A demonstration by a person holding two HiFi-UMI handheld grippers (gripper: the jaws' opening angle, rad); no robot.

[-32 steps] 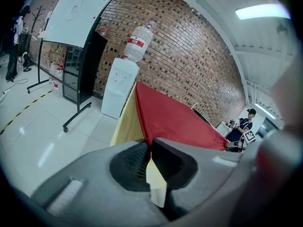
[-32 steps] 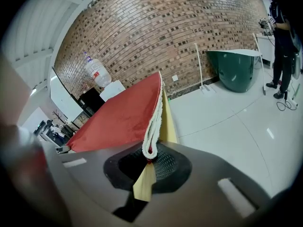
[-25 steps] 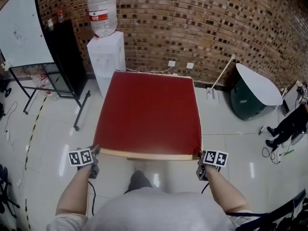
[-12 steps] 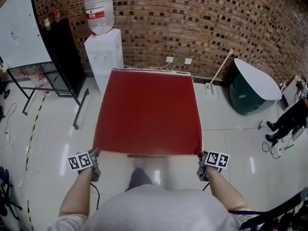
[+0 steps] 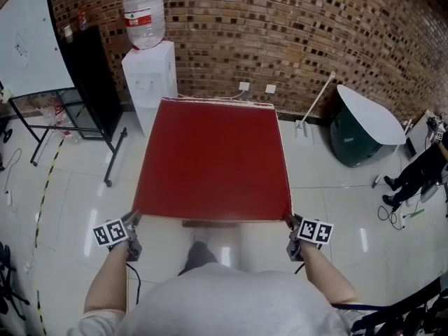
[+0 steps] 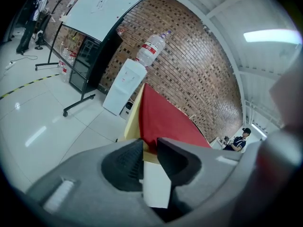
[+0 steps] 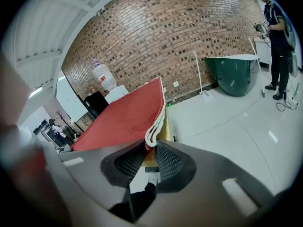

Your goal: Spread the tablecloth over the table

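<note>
A red tablecloth (image 5: pixel 213 156) lies flat over the square table and covers its top to the near edge. My left gripper (image 5: pixel 134 218) is at the cloth's near left corner and my right gripper (image 5: pixel 288 221) at its near right corner. In the left gripper view the jaws of the left gripper (image 6: pixel 150 145) are opening, and the red corner (image 6: pixel 149 138) sits loosely in the gap beside the yellow table edge (image 6: pixel 133 122). In the right gripper view the right gripper (image 7: pixel 150 150) is opening too, with the cloth's white-hemmed corner (image 7: pixel 152 134) between the parted pads.
A water dispenser (image 5: pixel 150 75) stands behind the table against the brick wall. A whiteboard (image 5: pixel 24 37) and a black stand (image 5: pixel 91 75) are at the far left. A tipped green-and-white table (image 5: pixel 364 128) and a person (image 5: pixel 420 173) are at the right. White floor surrounds the table.
The cloth's near edge has come toward me and now hides the wooden front edge that showed a second ago. Both hands have shifted slightly with it.
</note>
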